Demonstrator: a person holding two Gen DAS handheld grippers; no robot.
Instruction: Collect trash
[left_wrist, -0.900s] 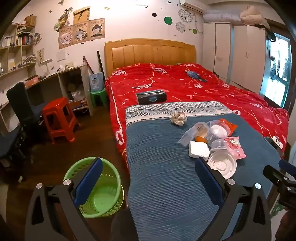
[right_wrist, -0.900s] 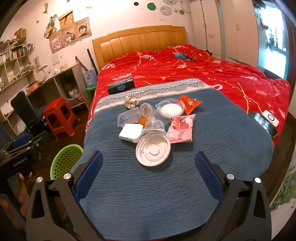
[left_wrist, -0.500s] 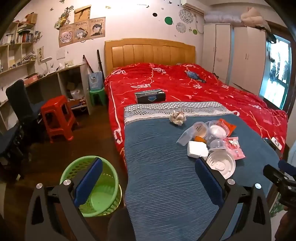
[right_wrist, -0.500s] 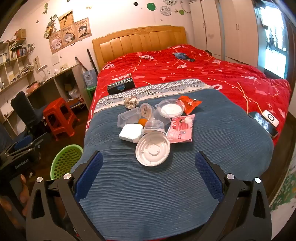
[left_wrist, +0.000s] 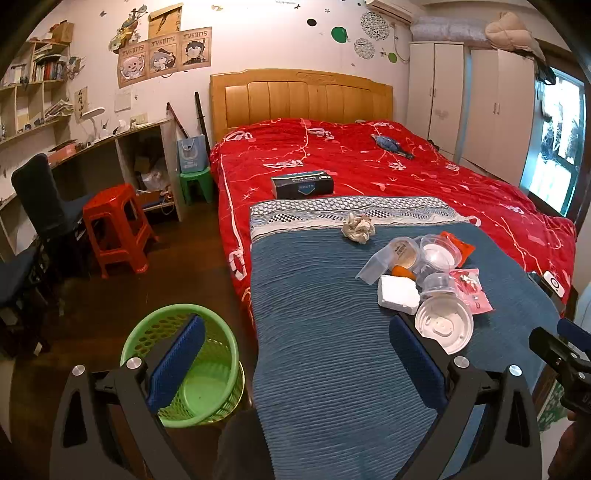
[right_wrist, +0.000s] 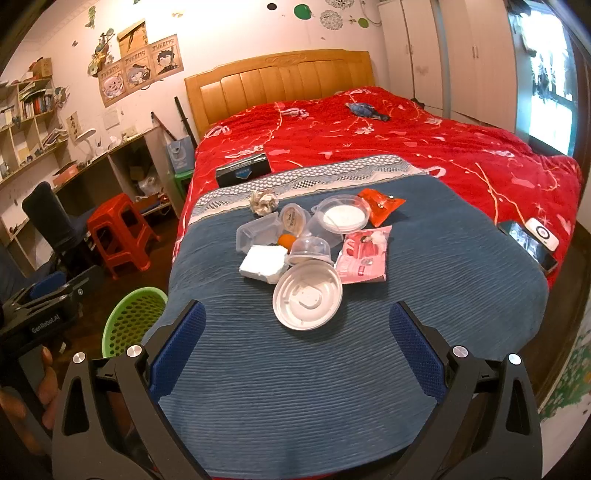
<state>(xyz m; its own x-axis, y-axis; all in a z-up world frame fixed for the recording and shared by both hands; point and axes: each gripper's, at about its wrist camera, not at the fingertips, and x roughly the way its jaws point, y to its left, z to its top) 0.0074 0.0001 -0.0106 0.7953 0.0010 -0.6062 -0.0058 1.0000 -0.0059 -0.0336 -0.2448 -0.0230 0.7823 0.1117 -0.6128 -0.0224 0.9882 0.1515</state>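
A: What was seen to have changed over the last second?

B: Very little. In the left wrist view the green basket (left_wrist: 183, 363) had slid slightly leftward and the bed (left_wrist: 369, 166) was framed a touch wider, so a small shift of the left tool (left_wrist: 293, 363) was implied. The right wrist view was matched almost exactly by its earlier pictures.

A: What was meant by that for the task?

B: It was judged that collection had not begun. Nothing lay in the basket, which stood on the floor at the near left corner of the bed.

A: Where was the trash found?

B: It was heaped on the blue blanket (right_wrist: 332, 369), well apart from the basket: a crumpled paper ball (right_wrist: 263, 201) at the far left, a white foam block (right_wrist: 263, 263), a round white lid (right_wrist: 307, 295) nearest, then a pink wrapper (right_wrist: 364, 254) and an orange packet (right_wrist: 380, 201) on the right.

A: How were the tools held?

B: Both were held spread wide and empty, the right tool (right_wrist: 293, 363) being aimed at the pile from the near edge.
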